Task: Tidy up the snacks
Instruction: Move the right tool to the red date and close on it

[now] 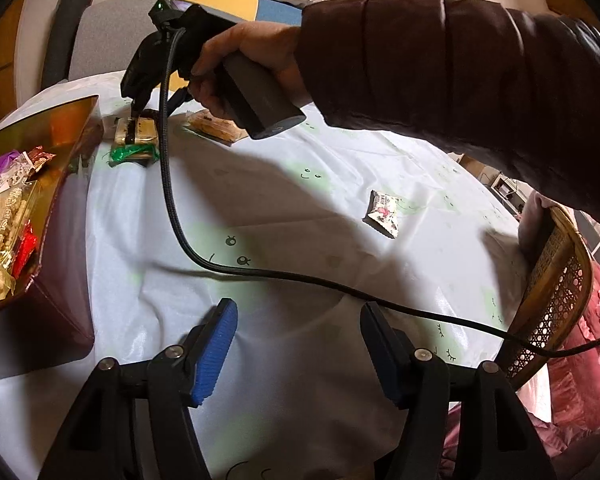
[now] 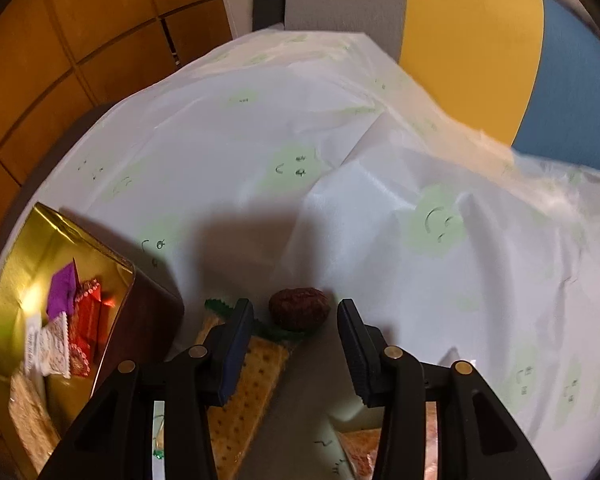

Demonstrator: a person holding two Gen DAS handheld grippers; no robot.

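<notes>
A gold-lined box (image 1: 66,128) at the table's left holds several wrapped snacks (image 1: 8,208); it also shows in the right wrist view (image 2: 24,280). My left gripper (image 1: 296,352) is open and empty above the near table. My right gripper (image 1: 134,118) reaches down at the far left onto a cracker pack with a green end (image 1: 138,144). In the right wrist view my right gripper (image 2: 296,344) is open, with the cracker pack (image 2: 256,380) under its left finger and a brown round snack (image 2: 298,308) just ahead. Another pack (image 1: 216,126) and a small white packet (image 1: 384,210) lie on the cloth.
The table wears a white cloth with green smiley prints (image 1: 300,184). A black cable (image 1: 260,272) trails across it. A wicker chair back (image 1: 556,292) stands at the right edge. A grey, yellow and blue chair (image 2: 480,40) stands behind the table.
</notes>
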